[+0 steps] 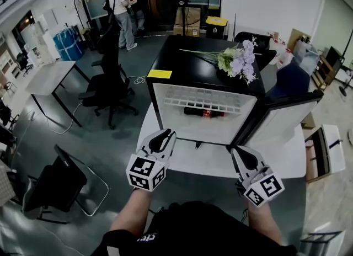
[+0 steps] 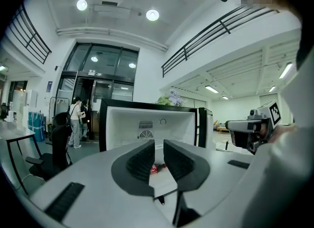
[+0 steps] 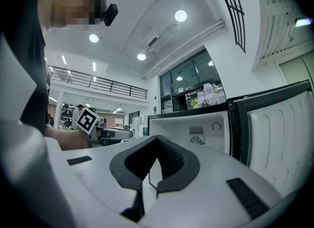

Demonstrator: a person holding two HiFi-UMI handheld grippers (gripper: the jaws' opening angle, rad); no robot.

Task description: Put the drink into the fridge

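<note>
The drink (image 1: 203, 112), a dark bottle with a red label, lies on its side inside the open black mini fridge (image 1: 187, 56), under its wire shelf. The fridge door (image 1: 281, 120) stands swung out to the right. Both grippers hover over the white table (image 1: 182, 161) in front of the fridge, well short of it. My left gripper (image 1: 164, 134) is shut with nothing in it; in the left gripper view its jaws (image 2: 159, 146) frame the far-off drink (image 2: 154, 168). My right gripper (image 1: 241, 151) is also shut and empty, its tips (image 3: 158, 138) touching.
A bunch of purple and white flowers (image 1: 238, 62) and a yellow note (image 1: 159, 74) lie on top of the fridge. Black office chairs (image 1: 107, 86) and a grey desk (image 1: 49, 78) stand to the left. People (image 1: 122, 15) stand at the far doorway.
</note>
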